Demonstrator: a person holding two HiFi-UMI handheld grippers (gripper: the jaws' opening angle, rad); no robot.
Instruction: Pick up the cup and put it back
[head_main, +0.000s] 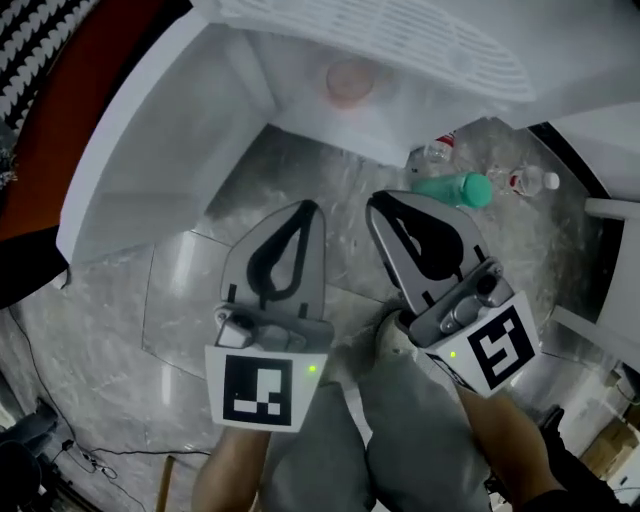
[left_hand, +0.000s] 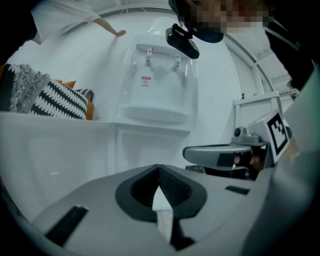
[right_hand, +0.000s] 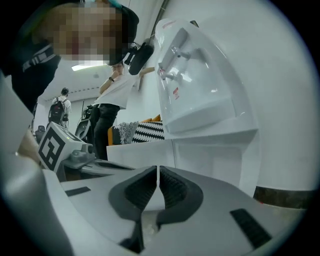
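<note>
in the head view the left gripper (head_main: 300, 215) hangs low over the marble floor (head_main: 180, 290). its fingers are closed on each other with nothing between them, and the left gripper view shows the same: the dark pads meet at the tip, empty.

up and to the right of it, the cup (head_main: 350, 82) stands upright in the recess of the white water dispenser (head_main: 180, 130), on the ledge under the taps, well apart from both grippers. it looks small, round and open-topped, with a pale pinkish, see-through wall. whether anything is in it cannot be told from here. neither gripper view shows it clearly.

judging by that thin wall, the cup is probably light disposable plastic: it would be easy to lift, but soft enough to buckle under a hard squeeze and smooth enough to slip. the safest hold seems to be across the side wall around mid-height, one finger on each side, with gentle pressure and the cup kept level. the recess walls leave little room, so a straight approach from the front looks best.

further right, the right gripper (head_main: 385, 205) is held beside the left, its fingers also closed and empty. beyond it a green bottle (head_main: 455, 188) lies on the floor.
</note>
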